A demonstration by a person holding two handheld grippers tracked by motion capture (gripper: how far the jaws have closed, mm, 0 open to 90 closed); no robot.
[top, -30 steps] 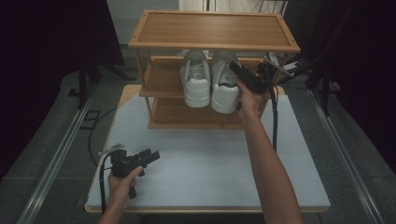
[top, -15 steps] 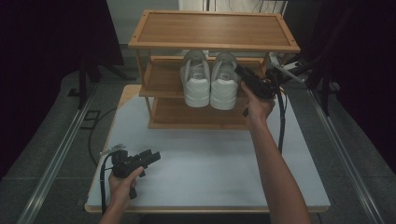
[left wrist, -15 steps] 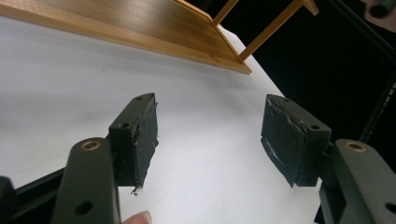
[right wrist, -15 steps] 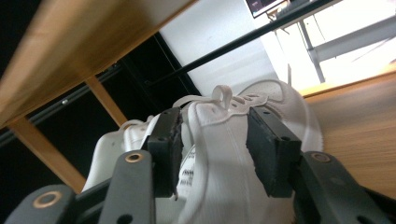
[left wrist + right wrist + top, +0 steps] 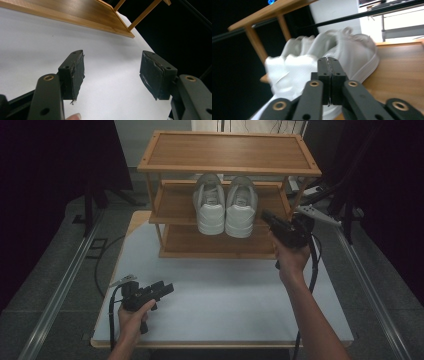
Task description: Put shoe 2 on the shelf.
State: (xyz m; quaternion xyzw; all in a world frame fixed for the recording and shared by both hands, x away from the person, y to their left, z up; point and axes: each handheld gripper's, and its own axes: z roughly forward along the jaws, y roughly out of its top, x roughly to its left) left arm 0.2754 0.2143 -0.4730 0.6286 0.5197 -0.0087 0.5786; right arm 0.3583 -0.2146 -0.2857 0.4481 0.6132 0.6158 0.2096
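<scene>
A pair of white sneakers (image 5: 225,212) stands side by side on the middle shelf of a wooden shoe rack (image 5: 230,152), heels toward me. My right gripper (image 5: 265,215) hovers just right of the right sneaker and clear of it. In the right gripper view its jaws (image 5: 328,65) have just been closing and meet pad to pad with nothing between them, the blurred sneakers (image 5: 352,52) behind. My left gripper (image 5: 167,289) rests low over the white table (image 5: 225,290) near the front left. Its jaws (image 5: 112,72) stand wide open and empty.
The rack fills the far half of the table, with a bare bottom shelf (image 5: 215,242) and top shelf. Cables trail from both grippers. Dark curtains and floor rails flank the table.
My right hand has drawn back from the right sneaker toward me and to the right, and its jaws have closed empty. The left hand has stayed put.
</scene>
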